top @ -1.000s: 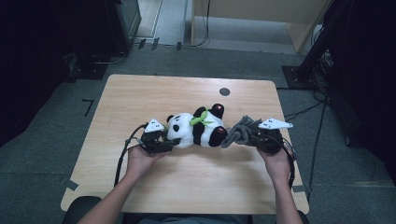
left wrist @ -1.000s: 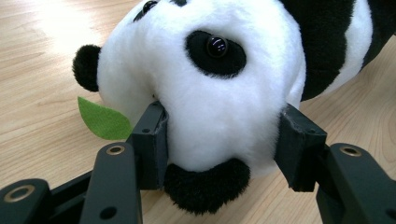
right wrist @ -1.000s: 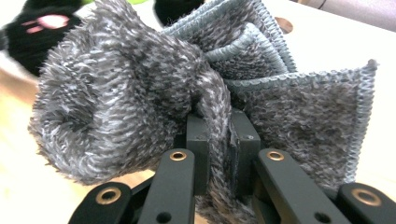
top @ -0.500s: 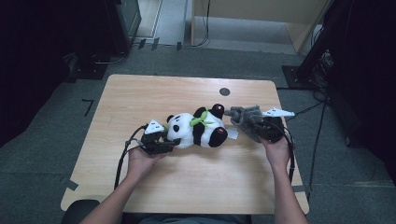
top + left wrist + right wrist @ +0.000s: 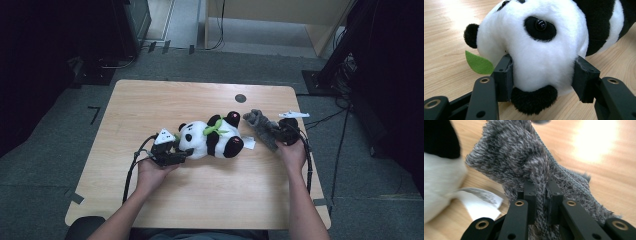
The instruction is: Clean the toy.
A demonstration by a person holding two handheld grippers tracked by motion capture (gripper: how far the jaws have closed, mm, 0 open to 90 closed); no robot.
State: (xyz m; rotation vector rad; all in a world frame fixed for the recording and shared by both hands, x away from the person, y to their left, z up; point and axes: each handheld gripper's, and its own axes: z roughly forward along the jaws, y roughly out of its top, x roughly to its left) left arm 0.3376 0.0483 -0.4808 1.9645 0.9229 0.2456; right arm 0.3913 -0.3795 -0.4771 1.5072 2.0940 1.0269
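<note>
At the centre of the high view, on the pale wooden bench [image 5: 150,105], a plush panda [image 5: 212,140] lies on its side, head toward the left of the frame, black feet toward the right. Your left gripper [image 5: 175,152] sits at the panda's head. In the left gripper view its fingers [image 5: 505,75] are clamped on the white muzzle from both sides, the plush bulging between them, a green felt leaf [image 5: 479,63] lying on the wood just to the left. At the right of the high view, your right gripper [image 5: 280,132] holds a fuzzy grey knitted garment [image 5: 260,125], which lies beside the panda's feet and apart from them. In the right gripper view the fingers [image 5: 530,195] are pressed nearly together, pinching a thin fold of the grey knit [image 5: 524,157], while a white sewn-in label [image 5: 477,205] from the panda rests on the wood at lower left.

The step in hand appears to be pulling the grey garment clear of the toy while you pin the head. Next, you likely need to keep the left grip steady, carry the garment farther from the feet, set it on bare wood, then part the right fingers.
</note>
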